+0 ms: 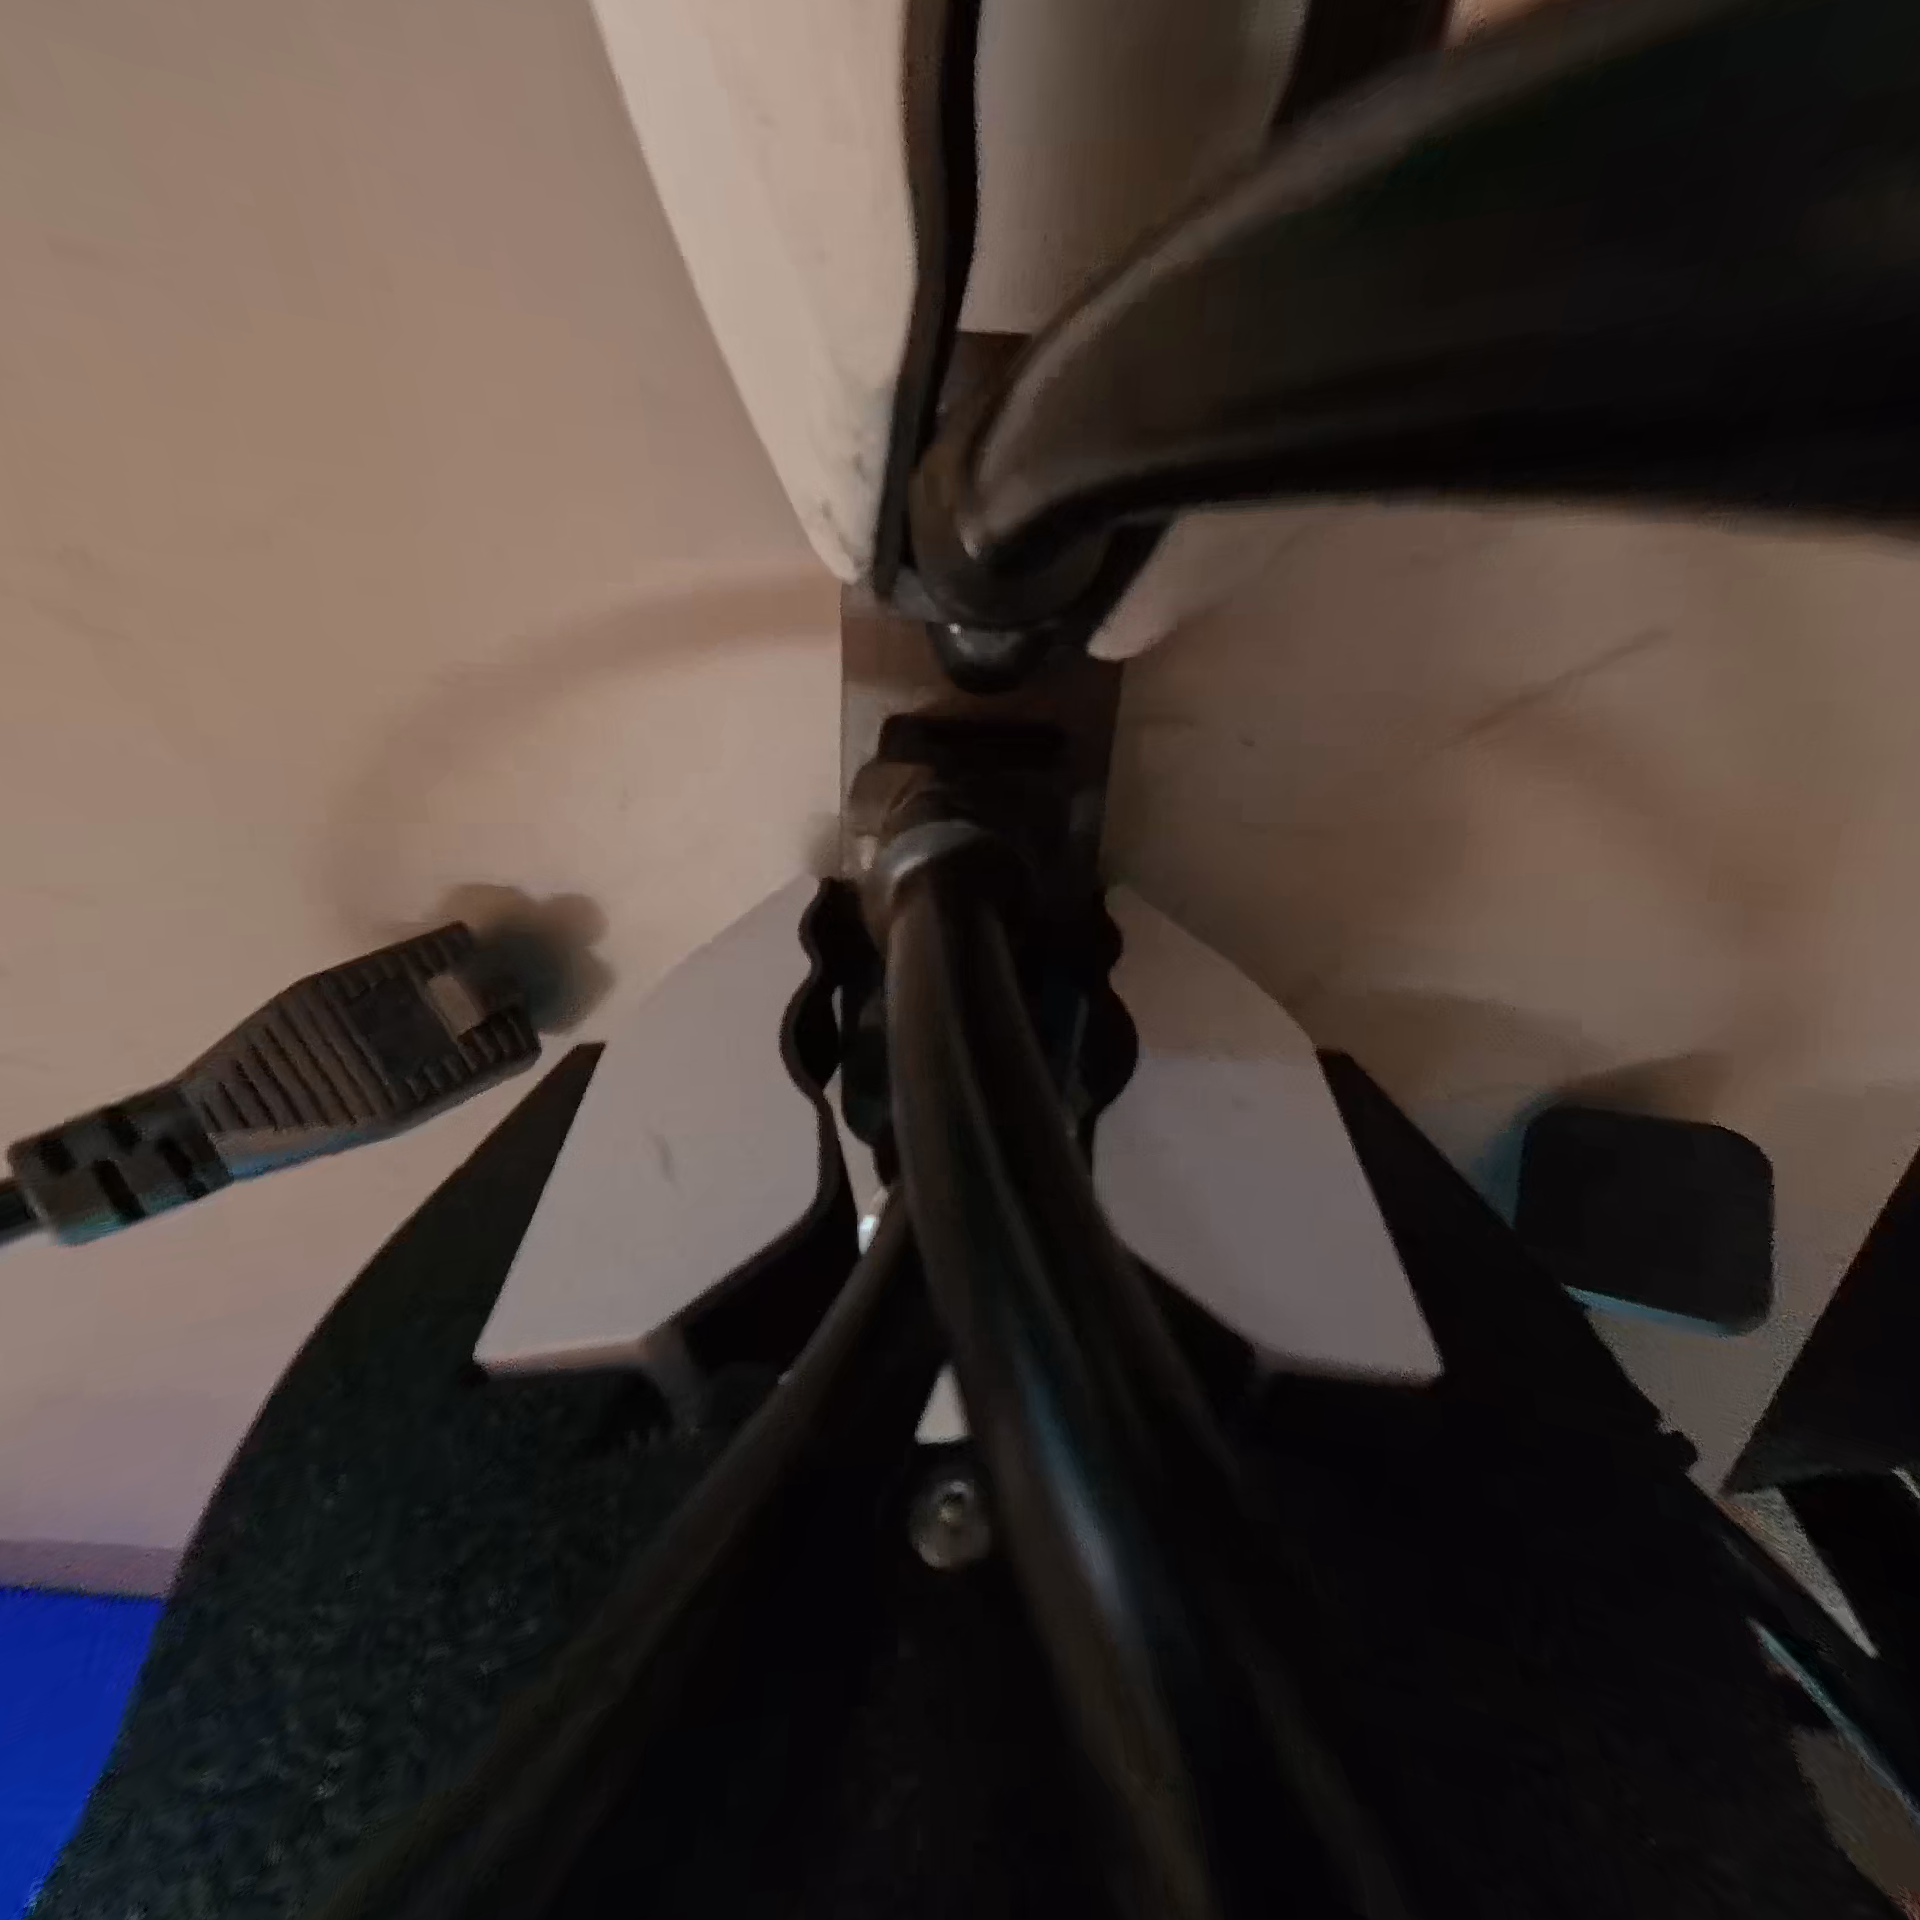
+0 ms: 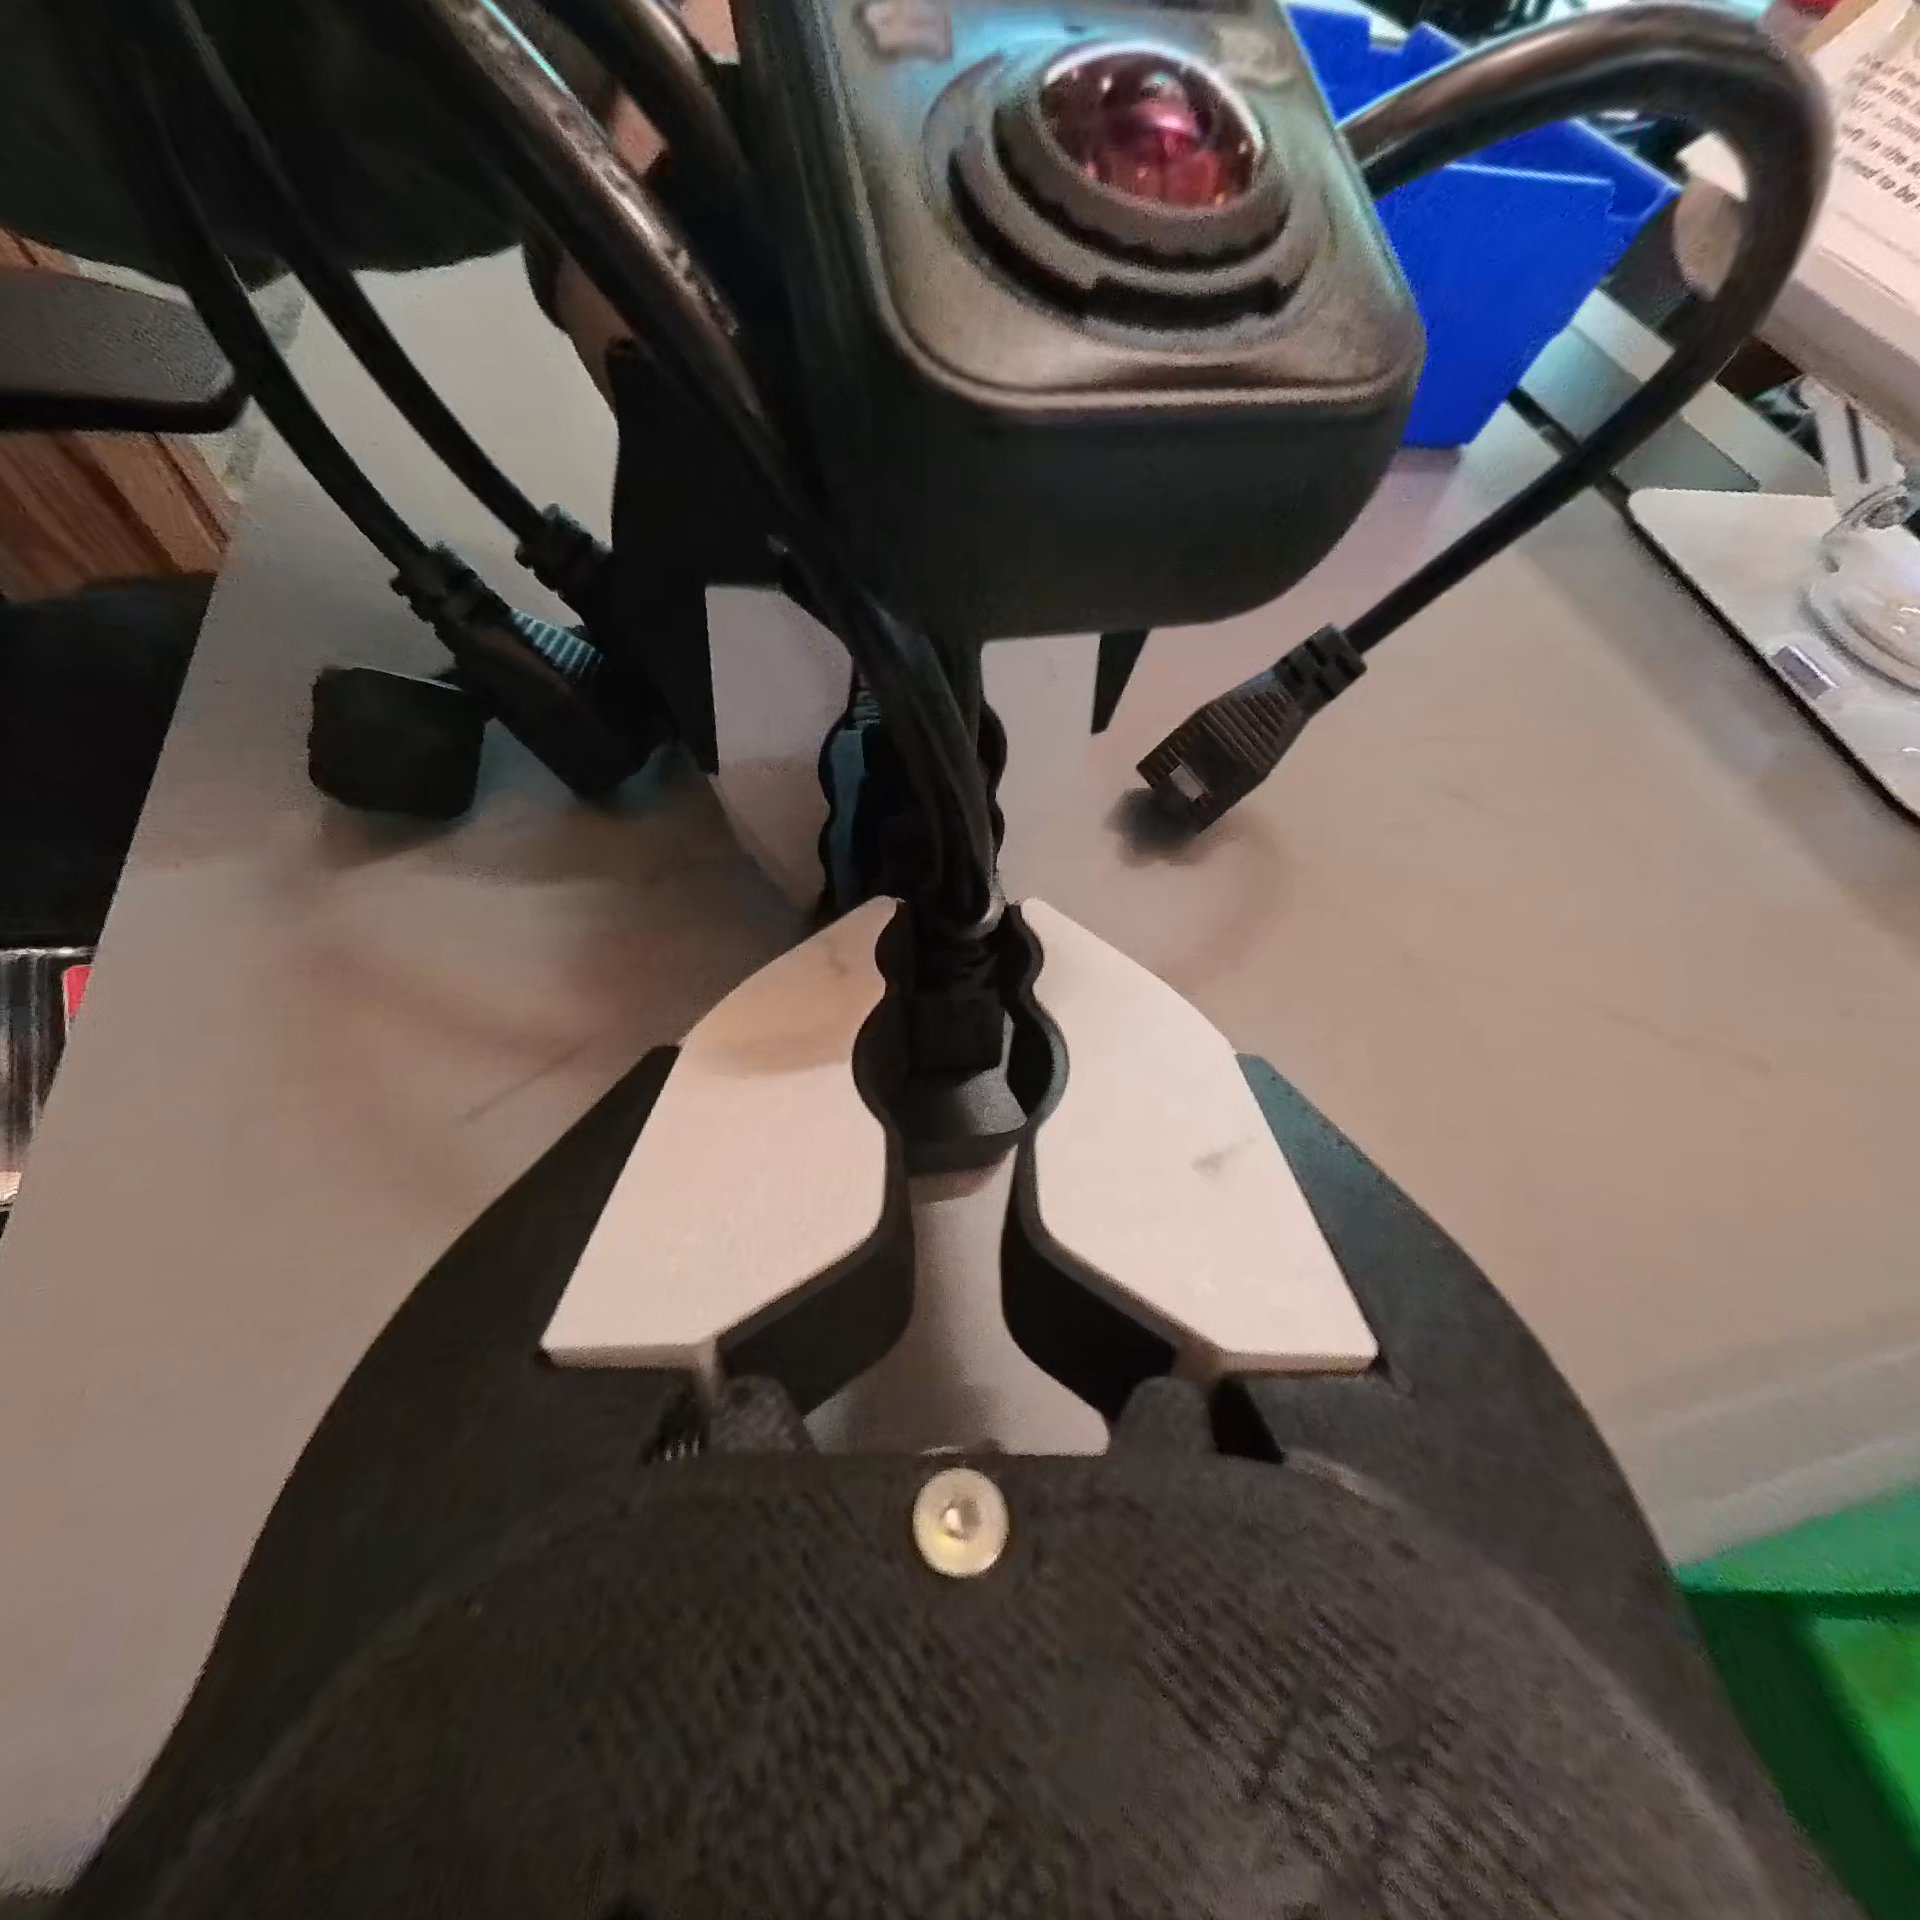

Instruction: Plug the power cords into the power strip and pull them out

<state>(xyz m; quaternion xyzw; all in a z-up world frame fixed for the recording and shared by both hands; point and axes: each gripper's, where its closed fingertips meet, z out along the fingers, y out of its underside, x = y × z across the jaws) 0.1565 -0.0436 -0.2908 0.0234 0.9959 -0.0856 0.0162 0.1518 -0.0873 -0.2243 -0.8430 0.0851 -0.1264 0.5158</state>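
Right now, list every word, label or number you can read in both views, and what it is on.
White printed sheet: lines of dark print, small, blurred and cut off; unreadable.
Black camera: pale marks along its top, too blurred to read.
Left wrist view: no writing visible.

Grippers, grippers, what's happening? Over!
Right gripper shut on black plug. Left gripper shut on its cord. Spare connector loose on table. Power strip unseen.

pale table (image 2: 1455, 987), black plug (image 2: 1236, 727) resting
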